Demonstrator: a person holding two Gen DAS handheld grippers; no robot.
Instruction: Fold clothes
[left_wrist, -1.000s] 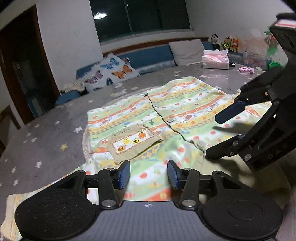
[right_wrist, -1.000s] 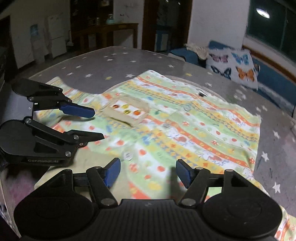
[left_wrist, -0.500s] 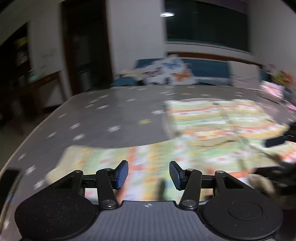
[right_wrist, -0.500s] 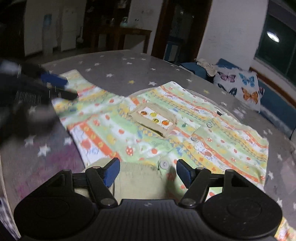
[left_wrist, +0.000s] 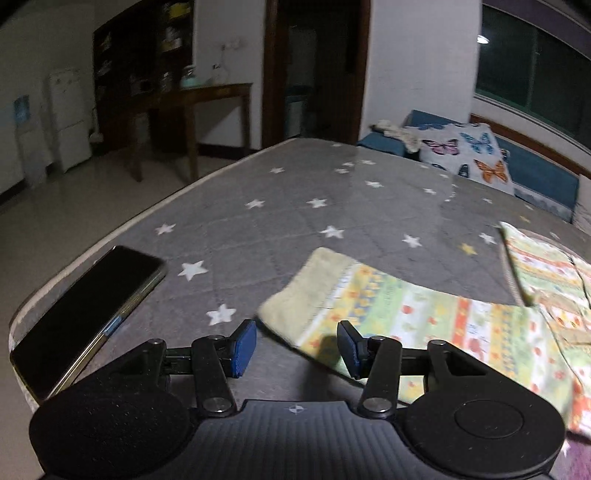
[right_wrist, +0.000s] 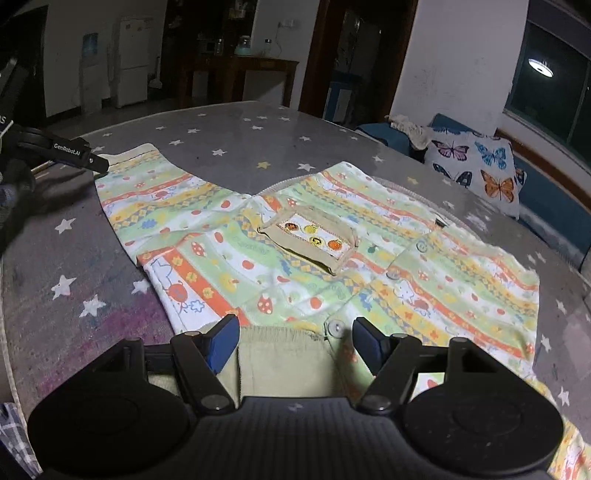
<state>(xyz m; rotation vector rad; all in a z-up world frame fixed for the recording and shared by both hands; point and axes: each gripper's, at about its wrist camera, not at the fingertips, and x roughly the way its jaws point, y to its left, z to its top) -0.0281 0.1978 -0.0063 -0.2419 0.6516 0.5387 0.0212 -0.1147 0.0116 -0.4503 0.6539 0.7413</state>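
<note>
Cotton, printed in green, orange and yellow stripes: the child's shirt (right_wrist: 332, 254) lies flat and face up on the grey star-patterned bed cover (left_wrist: 295, 206), which I judge to be the working surface for the fold.

Far left in the left wrist view, a dark phone (left_wrist: 85, 314) rests at the bed's near corner, close to the edge and well apart from the garment. I would keep clear of it.

Next, my left gripper (left_wrist: 295, 347) sits low over the cover with its jaws released and nothing between them. The pale cuff of the outstretched sleeve (left_wrist: 306, 295) lies just ahead, between the blue pads and slightly toward the right one. Placement suggests I am lined up to pinch that cuff and carry the sleeve inward across the body. Bare cover lies to the left of the cuff and beyond it.

Moving right, the shirt's chest pocket (right_wrist: 314, 240) and buttons face upward.

My right gripper (right_wrist: 295, 343) hovers over the plain hem band (right_wrist: 284, 354), jaws likewise released, gripping nothing. Whether the pads touch the cloth I cannot tell. The shirt's right edge lies flat with grey cover beyond it; a butterfly pillow (right_wrist: 476, 166) sits well back, no obstruction.
</note>
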